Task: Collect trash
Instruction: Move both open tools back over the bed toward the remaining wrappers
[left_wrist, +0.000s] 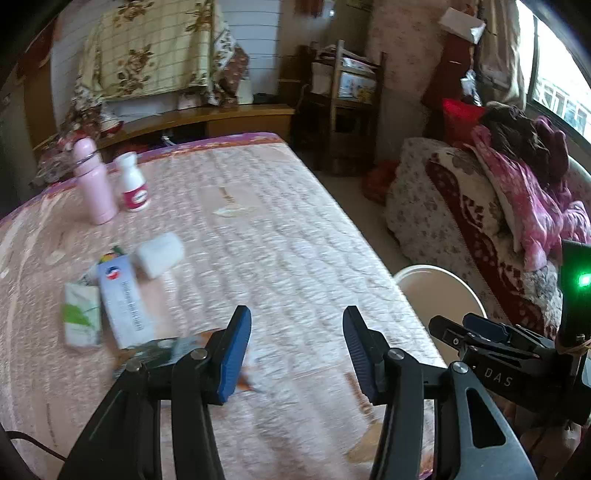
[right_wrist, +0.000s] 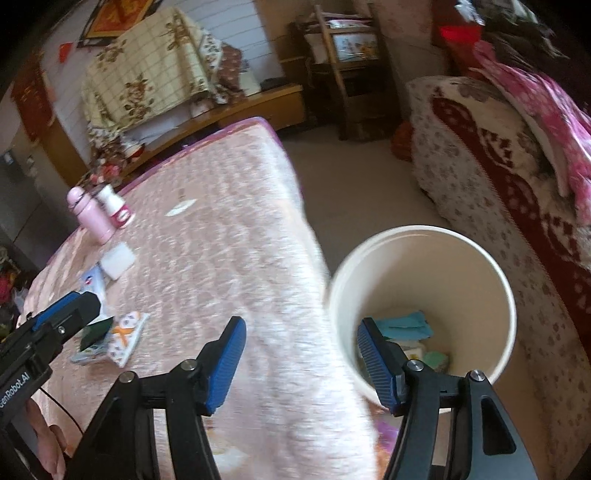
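Nearest, the left gripper stands with its jaws apart and nothing between them, over the pink quilted bed. The right gripper is also open and empty, and it hangs across the edge of the bed, with one finger over the white bucket. This bucket stands on the floor just beside the bed, probably so that trash can be dropped in it easily; some paper pieces already lie at its bottom. A little farther on the bed lie a colourful flat packet, a white and blue box, a green tissue pack and a white roll. I judge these are the trash left to collect. Farthest stand a pink bottle and a white bottle, upright and close together.
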